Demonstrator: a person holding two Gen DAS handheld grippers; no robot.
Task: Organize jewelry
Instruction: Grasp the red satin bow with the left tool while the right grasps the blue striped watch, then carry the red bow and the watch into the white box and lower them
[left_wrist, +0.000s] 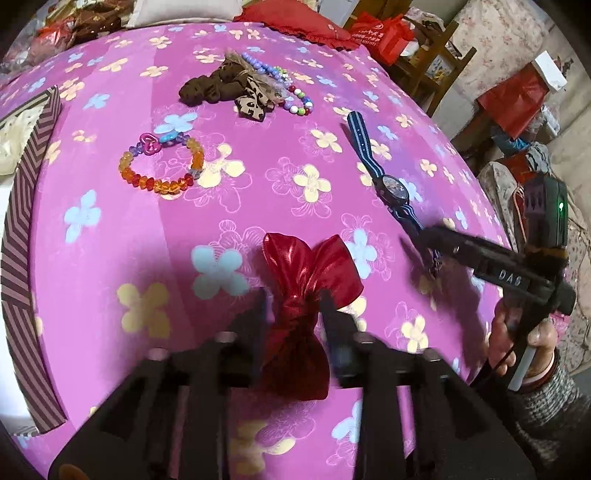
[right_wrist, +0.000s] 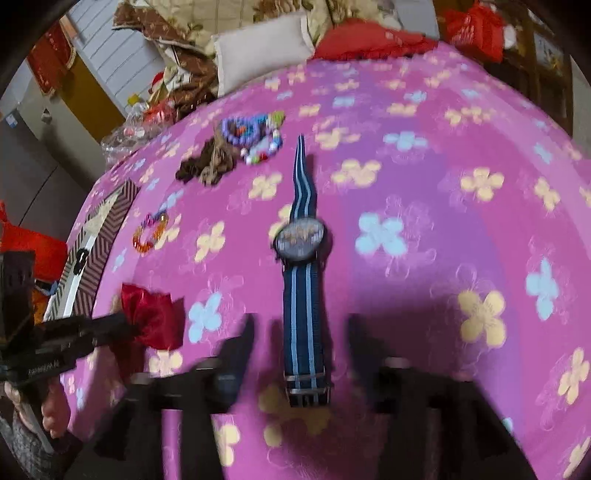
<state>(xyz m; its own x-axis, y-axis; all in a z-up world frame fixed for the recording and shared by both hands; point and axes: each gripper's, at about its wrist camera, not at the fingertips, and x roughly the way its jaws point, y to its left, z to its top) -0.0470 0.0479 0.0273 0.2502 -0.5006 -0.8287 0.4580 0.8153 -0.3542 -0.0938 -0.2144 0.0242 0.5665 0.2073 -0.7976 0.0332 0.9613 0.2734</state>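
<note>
A shiny red fabric bow (left_wrist: 303, 295) lies on the pink flowered cloth (left_wrist: 258, 192); my left gripper (left_wrist: 293, 308) has its fingers on either side of the bow's knot, seemingly closed on it. A blue striped watch (right_wrist: 303, 258) lies lengthwise between the open fingers of my right gripper (right_wrist: 301, 339), over its near strap end. The watch (left_wrist: 391, 188) and right gripper (left_wrist: 424, 251) also show in the left wrist view. An orange bead bracelet (left_wrist: 162, 166), a multicoloured bead string (left_wrist: 284, 85) and a brown scrunchie (left_wrist: 221, 88) lie farther back.
A box with a brown chevron rim (left_wrist: 26, 229) stands at the left edge of the cloth. Pillows and red bags (right_wrist: 266, 48) crowd the far side. Furniture and red bags (left_wrist: 517, 99) stand off to the right.
</note>
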